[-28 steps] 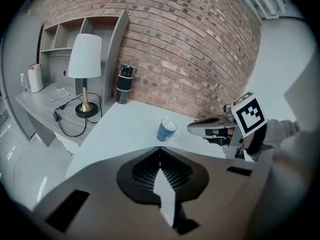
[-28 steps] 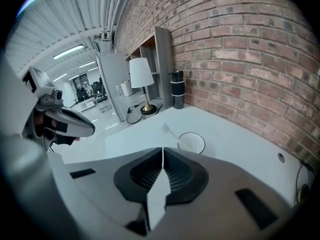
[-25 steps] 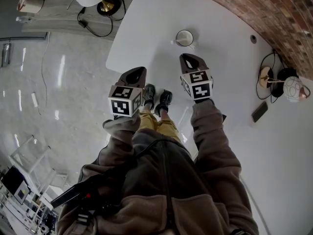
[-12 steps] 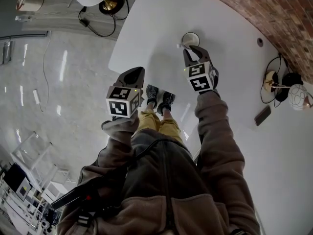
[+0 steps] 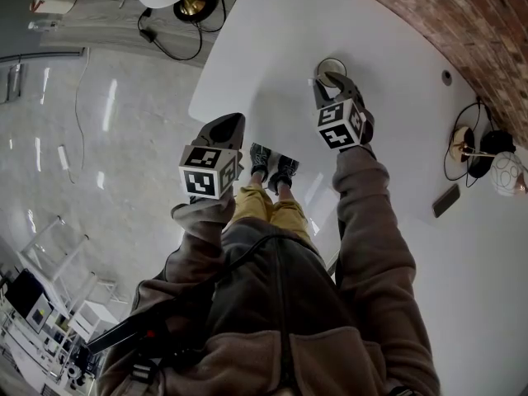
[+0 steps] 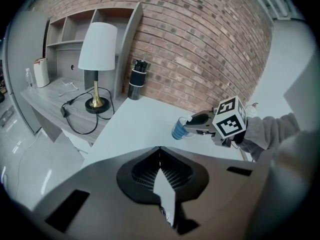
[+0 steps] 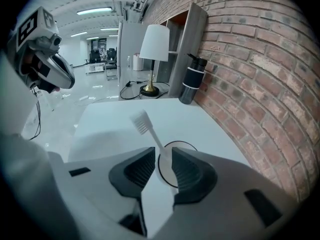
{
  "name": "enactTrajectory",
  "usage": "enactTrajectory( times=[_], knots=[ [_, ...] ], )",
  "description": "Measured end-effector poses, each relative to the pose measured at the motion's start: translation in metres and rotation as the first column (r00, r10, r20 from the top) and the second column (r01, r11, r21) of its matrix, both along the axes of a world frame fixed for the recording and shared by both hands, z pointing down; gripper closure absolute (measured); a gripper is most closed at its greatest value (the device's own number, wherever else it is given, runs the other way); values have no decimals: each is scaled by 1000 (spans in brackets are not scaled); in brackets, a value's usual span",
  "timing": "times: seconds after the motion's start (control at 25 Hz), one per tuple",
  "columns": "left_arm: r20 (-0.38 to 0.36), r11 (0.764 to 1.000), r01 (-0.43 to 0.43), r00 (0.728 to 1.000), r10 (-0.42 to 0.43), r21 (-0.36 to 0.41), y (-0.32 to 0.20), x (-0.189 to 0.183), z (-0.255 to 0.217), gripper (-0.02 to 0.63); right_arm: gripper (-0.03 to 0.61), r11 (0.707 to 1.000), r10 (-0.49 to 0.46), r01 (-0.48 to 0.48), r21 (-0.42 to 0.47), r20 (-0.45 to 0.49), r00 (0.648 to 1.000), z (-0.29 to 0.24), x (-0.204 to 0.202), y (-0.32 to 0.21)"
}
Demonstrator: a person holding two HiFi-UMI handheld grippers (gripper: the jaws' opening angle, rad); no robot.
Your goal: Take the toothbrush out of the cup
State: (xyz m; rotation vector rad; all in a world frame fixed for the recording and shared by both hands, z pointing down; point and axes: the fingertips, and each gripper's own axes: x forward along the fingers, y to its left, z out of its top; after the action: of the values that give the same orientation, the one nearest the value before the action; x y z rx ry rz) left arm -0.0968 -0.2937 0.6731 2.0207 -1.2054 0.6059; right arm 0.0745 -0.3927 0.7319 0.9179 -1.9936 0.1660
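A white toothbrush (image 7: 142, 122) stands in a cup (image 7: 188, 145) with its bristle head tilted up and to the left. Seen from the side in the left gripper view, the cup (image 6: 178, 129) is blue and stands on the white table (image 5: 264, 48). My right gripper (image 7: 163, 152) is open directly over the cup, one jaw on each side of the handle, with a small gap showing. In the head view the right gripper (image 5: 334, 79) covers part of the cup (image 5: 329, 63). My left gripper (image 6: 160, 151) is shut and empty, held off the table's near edge (image 5: 233, 122).
A white-shaded lamp (image 6: 97, 59) with a trailing cable stands on a grey shelf unit, and a black bottle (image 6: 136, 79) stands by the brick wall. A dark phone (image 5: 445, 200) lies on the table to the right. The person's shoes (image 5: 271, 162) show below the table edge.
My right gripper has moved forward across the table to the cup, and its jaws now straddle the toothbrush handle. The left gripper has stayed where it was.
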Motion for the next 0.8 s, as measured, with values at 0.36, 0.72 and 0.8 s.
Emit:
enactTrajectory(
  times=[0.36, 0.72, 0.8],
  knots=[
    [0, 1000, -2, 1000, 2, -1, 0, -3, 1, 607, 519, 999, 3, -3, 42, 2, 1000, 0, -3, -3],
    [-6, 1000, -21, 1000, 21, 8, 1, 2, -7, 609, 529, 992, 33, -40, 116, 63, 997, -34, 0, -8],
    [-9, 999, -28, 1000, 28, 20, -1, 6, -12, 607, 529, 988, 57, -70, 139, 98, 994, -51, 4, -8]
  ],
)
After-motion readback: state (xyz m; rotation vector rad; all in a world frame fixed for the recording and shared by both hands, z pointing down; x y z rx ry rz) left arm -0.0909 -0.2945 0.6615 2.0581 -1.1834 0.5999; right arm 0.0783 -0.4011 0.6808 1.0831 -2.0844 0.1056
